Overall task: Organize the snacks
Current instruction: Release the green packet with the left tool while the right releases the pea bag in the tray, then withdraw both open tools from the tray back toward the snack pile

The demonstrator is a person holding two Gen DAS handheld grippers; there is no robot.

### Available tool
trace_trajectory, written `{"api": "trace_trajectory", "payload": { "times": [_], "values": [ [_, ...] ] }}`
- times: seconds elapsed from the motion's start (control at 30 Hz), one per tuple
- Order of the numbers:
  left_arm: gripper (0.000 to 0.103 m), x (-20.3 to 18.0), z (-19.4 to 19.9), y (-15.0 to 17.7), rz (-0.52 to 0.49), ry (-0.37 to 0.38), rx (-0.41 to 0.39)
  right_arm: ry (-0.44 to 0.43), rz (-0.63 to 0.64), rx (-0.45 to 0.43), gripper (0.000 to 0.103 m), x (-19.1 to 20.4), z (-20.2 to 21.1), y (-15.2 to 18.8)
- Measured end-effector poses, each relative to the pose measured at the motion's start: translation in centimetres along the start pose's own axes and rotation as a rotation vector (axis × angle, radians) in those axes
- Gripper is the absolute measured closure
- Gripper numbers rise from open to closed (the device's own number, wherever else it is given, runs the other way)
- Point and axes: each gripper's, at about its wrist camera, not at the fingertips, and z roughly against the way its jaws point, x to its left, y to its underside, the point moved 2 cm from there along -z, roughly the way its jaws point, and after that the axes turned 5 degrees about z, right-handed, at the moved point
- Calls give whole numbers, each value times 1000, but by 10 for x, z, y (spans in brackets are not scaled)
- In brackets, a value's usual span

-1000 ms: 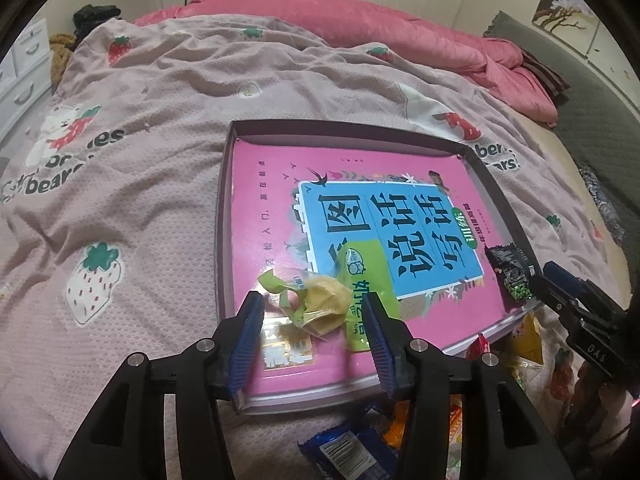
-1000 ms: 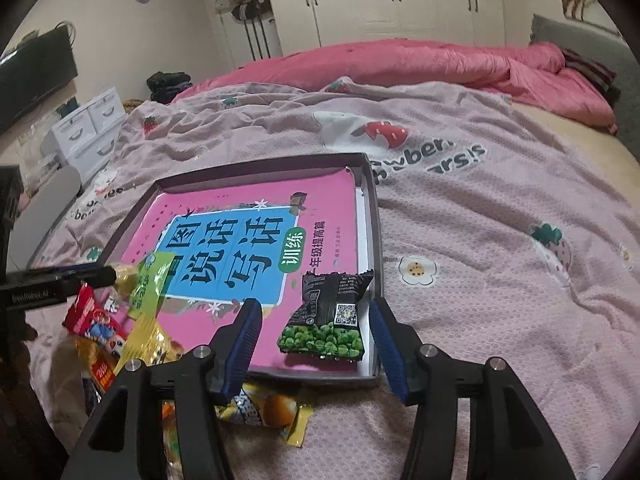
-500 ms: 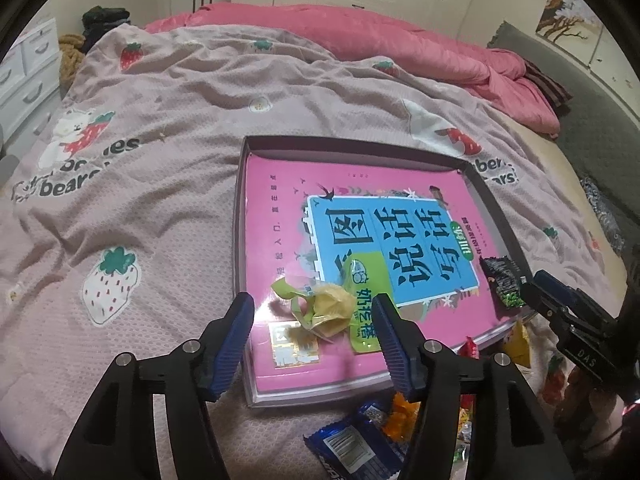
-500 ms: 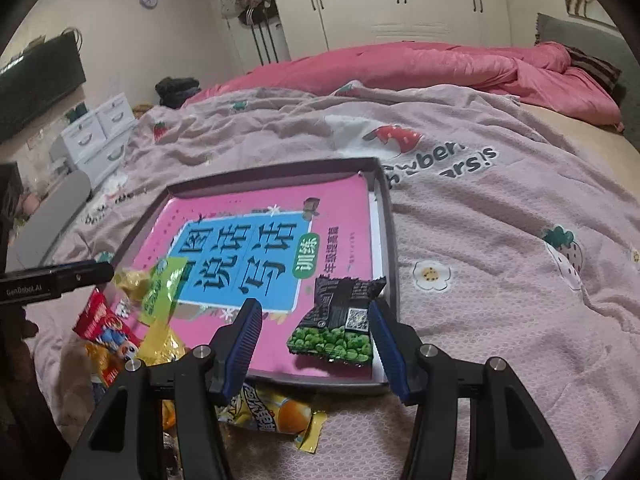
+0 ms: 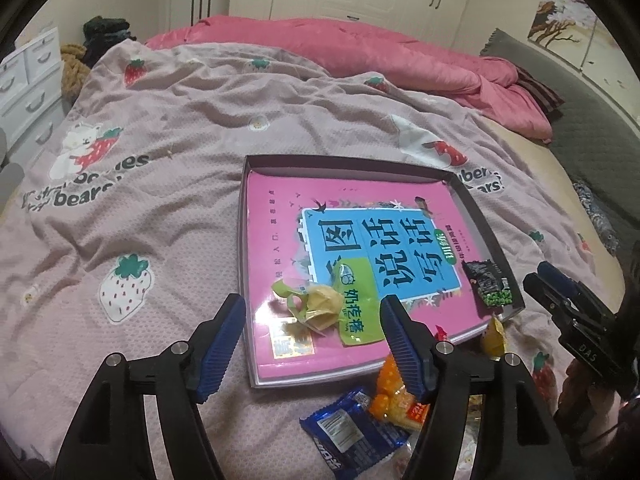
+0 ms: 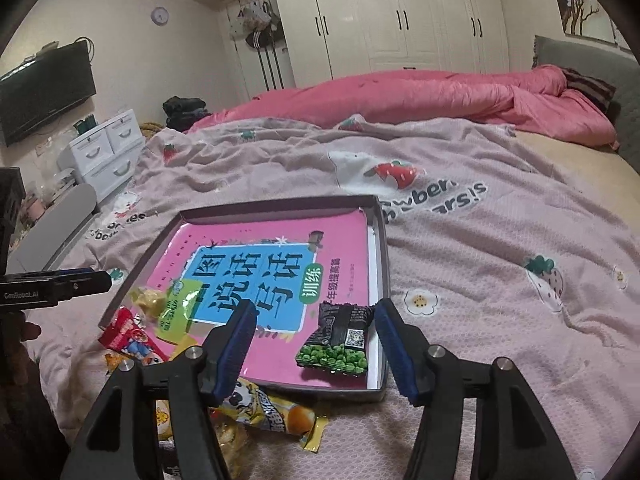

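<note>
From the left wrist camera I see my left tongs (image 5: 312, 344) spread apart and empty, poised over the near edge of the tray (image 5: 476, 216) that lies on the bed (image 5: 168, 208). Inside the tray, on the pink book (image 5: 280, 232), lie a yellow-green wrapped sweet (image 5: 316, 306) on a green packet (image 5: 356, 304), and a black pea packet (image 5: 490, 284) at the far right corner. Outside the tray, on the bedspread, a blue packet (image 5: 352, 432) and an orange packet (image 5: 394, 400) remain. From the right wrist camera, my right tongs (image 6: 314, 350) are likewise apart and holding nothing, with the pea packet (image 6: 338, 340) lying in the tray just beyond them. This view alone shows a yellow packet (image 6: 272, 408) beneath the right tongs and a red packet (image 6: 128, 334) by the tray's left corner; it does not show the blue packet. My judgement: the task is partly done, three snacks placed, at least four still loose on the bed.
</note>
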Motion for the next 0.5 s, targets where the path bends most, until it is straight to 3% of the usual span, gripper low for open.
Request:
{"api": "trace_trajectory", "payload": {
  "times": [0.5],
  "values": [
    [27,-11,22,9,-32,21,-15,35,21,-44,24,6,26,4]
  ]
}}
